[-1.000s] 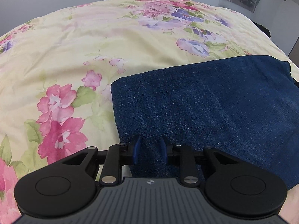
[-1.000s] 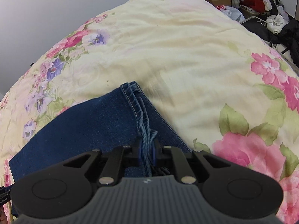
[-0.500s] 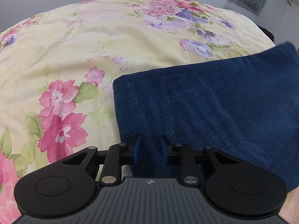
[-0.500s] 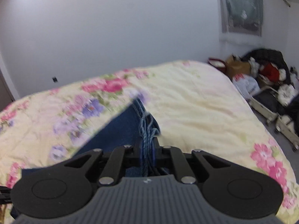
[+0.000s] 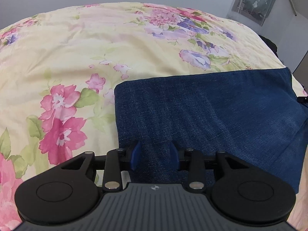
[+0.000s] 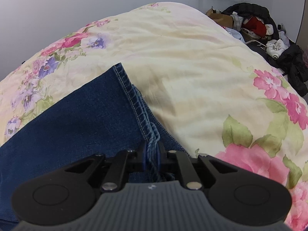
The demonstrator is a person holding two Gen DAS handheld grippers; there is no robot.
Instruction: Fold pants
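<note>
L wrist | pants (image 5: 211,111) edge straight | bedspread (image 5: 77,48) beyond

Each gripper is black, with two round discs, silver screws and a grey ribbed base bearing a small white mark. The left gripper (image 5: 155,155) and right gripper (image 6: 152,155) have blue pads.

The floral bedspread (image 6: 173,61) lies bare and open beyond the folded jeans (image 5: 211,105). A clutter of clothes and bags (image 6: 269,32) crowds the bed's right side.
</note>
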